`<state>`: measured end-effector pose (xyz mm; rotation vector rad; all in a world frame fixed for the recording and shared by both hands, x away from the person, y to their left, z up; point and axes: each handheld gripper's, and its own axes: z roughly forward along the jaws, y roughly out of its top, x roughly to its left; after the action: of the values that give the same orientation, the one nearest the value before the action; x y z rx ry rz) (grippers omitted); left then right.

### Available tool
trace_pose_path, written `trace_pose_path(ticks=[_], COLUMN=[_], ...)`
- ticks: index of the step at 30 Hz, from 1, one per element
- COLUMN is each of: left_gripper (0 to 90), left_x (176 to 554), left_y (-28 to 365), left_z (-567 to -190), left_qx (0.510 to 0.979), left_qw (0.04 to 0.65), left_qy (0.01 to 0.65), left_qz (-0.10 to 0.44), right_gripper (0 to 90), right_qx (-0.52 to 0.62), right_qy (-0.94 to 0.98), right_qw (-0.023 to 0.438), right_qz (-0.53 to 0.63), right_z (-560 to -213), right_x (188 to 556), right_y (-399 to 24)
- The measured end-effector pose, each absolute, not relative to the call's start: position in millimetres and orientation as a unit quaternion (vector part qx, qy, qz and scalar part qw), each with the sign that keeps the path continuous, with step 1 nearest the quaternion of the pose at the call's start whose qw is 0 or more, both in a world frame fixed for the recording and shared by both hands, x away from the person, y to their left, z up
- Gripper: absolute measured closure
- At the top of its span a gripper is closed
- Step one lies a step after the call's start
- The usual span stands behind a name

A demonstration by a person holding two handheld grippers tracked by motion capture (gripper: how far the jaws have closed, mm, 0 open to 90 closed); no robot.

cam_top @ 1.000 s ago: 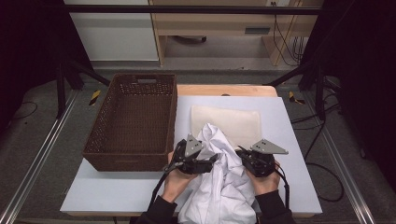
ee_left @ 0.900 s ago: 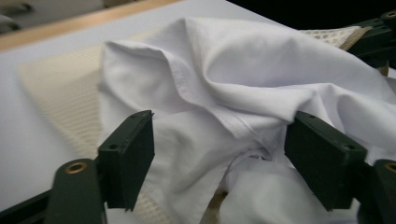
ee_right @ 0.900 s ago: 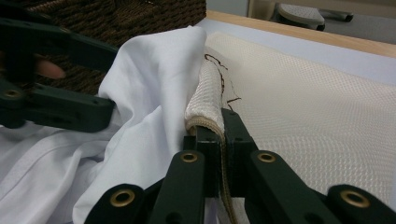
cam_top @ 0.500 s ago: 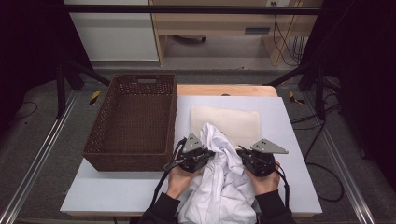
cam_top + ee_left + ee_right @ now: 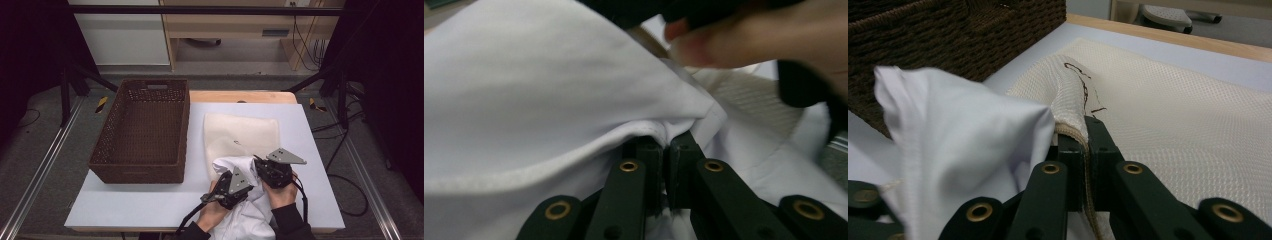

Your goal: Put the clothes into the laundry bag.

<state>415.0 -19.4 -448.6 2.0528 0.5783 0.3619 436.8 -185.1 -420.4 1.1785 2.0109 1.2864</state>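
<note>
White garment pinched at lower centre of the high view

Its fold is clamped by the left gripper, whose jaws have just been closing; in the right gripper view, the right gripper is closed on the cream mesh cloth's edge.

The soft white cloth looks smooth and matt. The cream cloth feels bumpy like mesh. The brown woven basket looks rough.

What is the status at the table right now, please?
Left gripper just closed on white garment. Right gripper shut on cream mesh cloth. Basket alongside, not in the way.
</note>
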Motion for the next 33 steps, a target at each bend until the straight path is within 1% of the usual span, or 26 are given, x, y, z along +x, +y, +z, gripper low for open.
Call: trace_pose_path(ticks=[2,5,9,10,11,12,13,14,15,16,18,19,20,23,26,29,30,31,32,33], left_gripper=[85.6,85.8,83.6,78.7,78.7,58.0,48.8,44.6,41.9,39.6,38.1,36.1,34.7,31.3,28.2,29.5,40.6,50.9,50.9,64.1], left_x=[423.2,431.2,433.8,433.8,430.1,422.6,417.9,417.9,409.1,409.1,406.1,412.6,412.6,433.8,451.4,463.9,464.9,464.9,462.6,460.7], left_y=[-22.3,-24.8,-17.6,-17.6,-12.7,-3.5,3.4,3.4,19.6,19.6,37.0,53.1,53.1,66.1,64.7,59.8,56.9,56.9,56.0,55.6], left_z=[-447.9,-450.0,-448.3,-448.3,-444.8,-435.8,-429.8,-429.8,-416.8,-416.8,-404.6,-396.1,-396.1,-394.4,-402.7,-413.3,-416.6,-416.6,-417.7,-417.9], left_qx=[0.846,0.849,0.838,0.838,0.833,0.825,0.821,0.821,0.808,0.808,0.789,0.772,0.772,0.763,0.776,0.789,0.797,0.797,0.800,0.799], left_qw=[0.454,0.444,0.462,0.462,0.470,0.478,0.483,0.483,0.495,0.495,0.511,0.519,0.519,0.516,0.493,0.483,0.480,0.480,0.484,0.489], left_qy=[0.246,0.248,0.260,0.260,0.260,0.266,0.264,0.264,0.266,0.266,0.270,0.291,0.291,0.325,0.332,0.335,0.327,0.327,0.318,0.313], left_qz=[0.135,0.140,0.132,0.132,0.132,0.143,0.149,0.149,0.177,0.177,0.208,0.223,0.223,0.214,0.211,0.179,0.167,0.167,0.160,0.155], right_gripper=[87.4,87.4,87.4,87.4,87.3,87.4,87.3,87.3,87.3,87.3,87.3,87.3,87.3,87.3,87.3,87.3,87.3,87.3,87.3,87.3], right_qx=[0.425,0.418,0.410,0.410,0.411,0.413,0.415,0.415,0.419,0.419,0.421,0.419,0.419,0.418,0.419,0.419,0.419,0.419,0.418,0.419], right_qy=[0.735,0.728,0.733,0.733,0.735,0.737,0.737,0.737,0.734,0.734,0.733,0.735,0.735,0.738,0.737,0.738,0.739,0.739,0.739,0.739], right_qw=[0.238,0.240,0.238,0.238,0.236,0.237,0.236,0.236,0.236,0.236,0.235,0.236,0.236,0.236,0.235,0.232,0.233,0.233,0.233,0.233], right_qz=[0.473,0.488,0.488,0.488,0.484,0.479,0.479,0.479,0.479,0.479,0.479,0.477,0.477,0.475,0.475,0.475,0.474,0.474,0.473,0.473], right_z=[-418.6,-412.2,-413.2,-413.2,-414.8,-417.0,-417.7,-417.7,-418.4,-418.4,-418.9,-419.1,-419.1,-419.5,-420.2,-420.6,-420.6,-420.6,-420.6,-420.6], right_x=[436.1,433.4,431.1,431.1,431.7,432.3,432.8,432.8,433.0,433.0,433.3,433.2,433.2,433.5,434.0,434.4,434.4,434.4,434.3,434.4], right_y=[-184.9,-185.2,-181.8,-181.8,-182.0,-184.1,-185.6,-185.6,-188.1,-188.1,-188.5,-187.1,-187.1,-185.5,-185.8,-186.3,-186.1,-186.1,-186.1,-186.2])
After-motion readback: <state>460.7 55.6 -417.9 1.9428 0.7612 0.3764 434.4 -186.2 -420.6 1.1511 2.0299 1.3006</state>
